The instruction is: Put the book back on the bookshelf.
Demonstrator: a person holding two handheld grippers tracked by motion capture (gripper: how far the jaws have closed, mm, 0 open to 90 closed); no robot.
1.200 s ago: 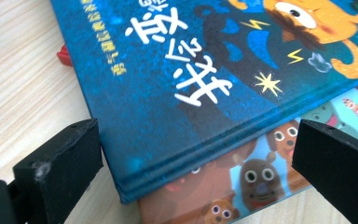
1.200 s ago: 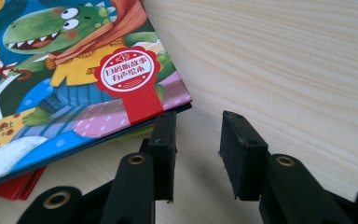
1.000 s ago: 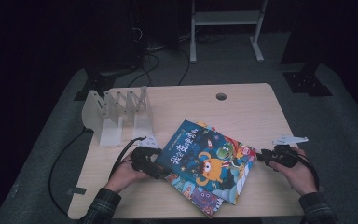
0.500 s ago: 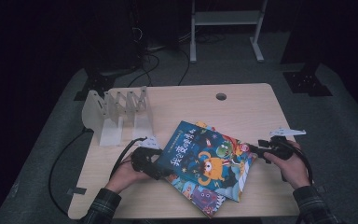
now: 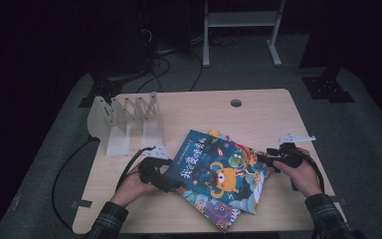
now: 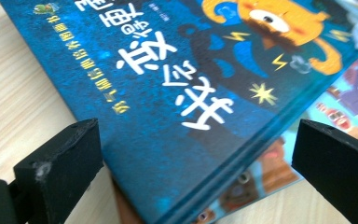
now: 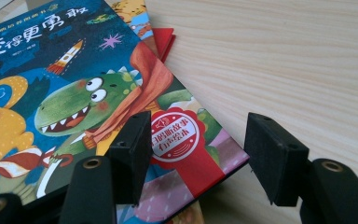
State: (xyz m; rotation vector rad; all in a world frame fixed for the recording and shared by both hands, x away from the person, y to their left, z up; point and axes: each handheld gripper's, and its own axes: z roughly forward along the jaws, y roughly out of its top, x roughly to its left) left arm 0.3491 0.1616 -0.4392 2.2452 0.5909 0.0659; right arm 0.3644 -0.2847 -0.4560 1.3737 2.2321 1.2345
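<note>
While the blue book (image 5: 214,169) lies slanted atop other picture books (image 5: 214,206) on the surface (image 5: 258,119), we see the left hand-held gripper (image 5: 163,175) at its left corner, jaws spread wide to either side of that corner without pressing it. At the book's right corner we see the right hand-held gripper (image 5: 268,159), whose jaws have just been opening and now stand apart, one over the cover, one beyond the edge. A white rack (image 5: 124,119) stands near, behind the left hand (image 5: 134,186).
</note>
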